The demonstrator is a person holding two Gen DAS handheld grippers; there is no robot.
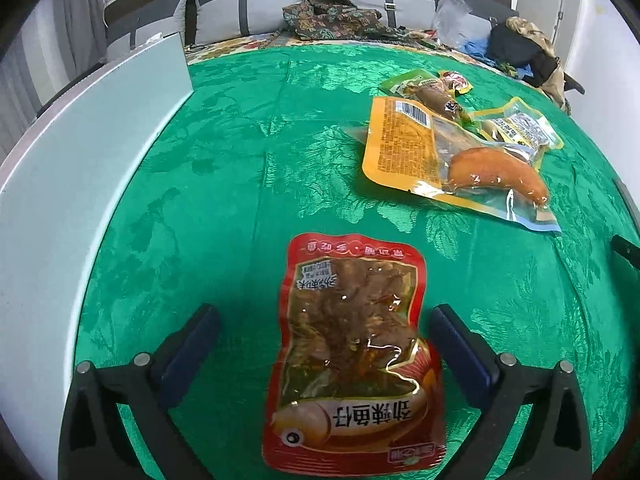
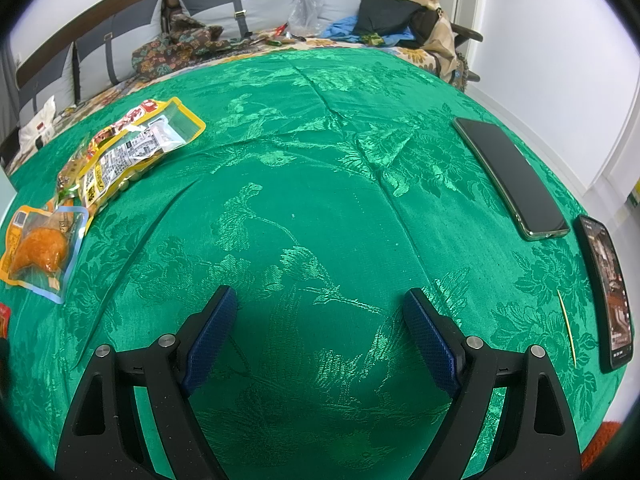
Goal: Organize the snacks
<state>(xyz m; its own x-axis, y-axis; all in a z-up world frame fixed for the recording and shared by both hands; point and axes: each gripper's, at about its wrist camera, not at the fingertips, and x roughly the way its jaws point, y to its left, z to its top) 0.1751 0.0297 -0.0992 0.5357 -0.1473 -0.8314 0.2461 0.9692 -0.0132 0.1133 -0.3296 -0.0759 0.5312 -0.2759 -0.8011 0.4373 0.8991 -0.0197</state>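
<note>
A red snack pouch of brown dried fish lies flat on the green tablecloth, between the fingers of my left gripper, which is open and not touching it. A pile of snack packs lies to the far right: a yellow pack with an orange drumstick and smaller packs behind it. In the right wrist view my right gripper is open and empty over bare cloth; the drumstick pack and yellow packs lie at the left.
A pale grey-white box stands along the table's left side. Two phones and a thin toothpick lie at the right edge. A sofa with cushions and clothes stands behind the table.
</note>
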